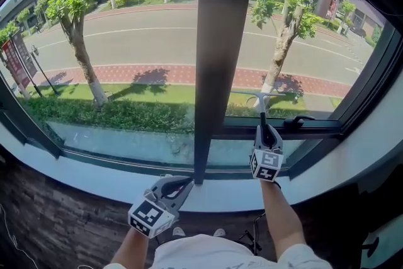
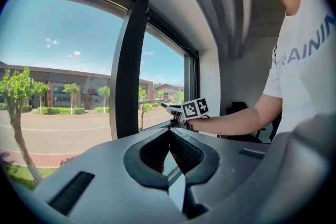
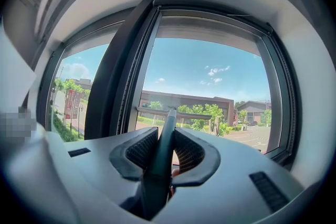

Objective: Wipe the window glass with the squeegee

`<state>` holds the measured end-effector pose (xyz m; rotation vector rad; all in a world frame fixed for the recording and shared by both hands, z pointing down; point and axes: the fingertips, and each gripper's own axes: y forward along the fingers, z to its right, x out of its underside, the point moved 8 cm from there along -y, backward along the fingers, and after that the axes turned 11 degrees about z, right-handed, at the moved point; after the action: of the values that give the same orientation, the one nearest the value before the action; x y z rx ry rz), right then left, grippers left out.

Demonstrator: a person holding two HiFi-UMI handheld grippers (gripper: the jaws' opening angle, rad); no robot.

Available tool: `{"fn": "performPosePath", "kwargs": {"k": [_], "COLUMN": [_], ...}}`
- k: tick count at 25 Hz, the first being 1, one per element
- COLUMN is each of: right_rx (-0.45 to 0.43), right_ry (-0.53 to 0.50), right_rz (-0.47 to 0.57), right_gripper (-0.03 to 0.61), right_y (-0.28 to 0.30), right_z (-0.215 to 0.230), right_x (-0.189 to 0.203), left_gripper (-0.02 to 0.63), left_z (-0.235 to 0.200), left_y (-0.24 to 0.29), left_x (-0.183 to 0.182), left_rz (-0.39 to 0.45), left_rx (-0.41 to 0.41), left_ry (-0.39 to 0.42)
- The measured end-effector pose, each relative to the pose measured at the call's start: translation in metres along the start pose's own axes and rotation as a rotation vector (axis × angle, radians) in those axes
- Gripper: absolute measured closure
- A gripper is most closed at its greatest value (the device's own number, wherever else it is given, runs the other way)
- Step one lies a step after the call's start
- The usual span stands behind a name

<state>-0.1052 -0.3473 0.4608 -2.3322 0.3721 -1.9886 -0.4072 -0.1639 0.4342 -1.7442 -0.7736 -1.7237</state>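
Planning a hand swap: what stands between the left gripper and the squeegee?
The dark window mullion, in the head view: left gripper on its left, squeegee on its right.

Head view steeply down, gripper views level — window (image 1: 126,41) shared

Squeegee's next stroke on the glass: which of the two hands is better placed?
Right. The right gripper is shut on the squeegee, whose blade is up at the right pane. The left gripper is shut, empty, low by the sill.

Clear glossy window glass (image 1: 138,41) is gleaming; the slim dark plastic squeegee (image 3: 163,149) is looking matt, the tall dark window post (image 1: 217,41) smooth
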Motion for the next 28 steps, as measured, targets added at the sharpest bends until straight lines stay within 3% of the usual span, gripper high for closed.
{"fn": "performPosePath", "kwargs": {"k": [13, 28], "right_rx": [-0.042, -0.018], "right_ry": [-0.059, 0.054], "right_rz": [-0.076, -0.153], "right_gripper": [0.479, 0.479], "right_y": [-0.005, -0.015], "right_z": [-0.007, -0.014], "right_x": [0.045, 0.09], "left_gripper": [0.597, 0.597], "left_z": [-0.002, -0.003], "left_y": [0.001, -0.003], "left_x": [0.004, 0.011], "left_rz": [-0.026, -0.076], "left_rx": [-0.017, -0.036], "left_ry": [-0.019, -0.029]}}
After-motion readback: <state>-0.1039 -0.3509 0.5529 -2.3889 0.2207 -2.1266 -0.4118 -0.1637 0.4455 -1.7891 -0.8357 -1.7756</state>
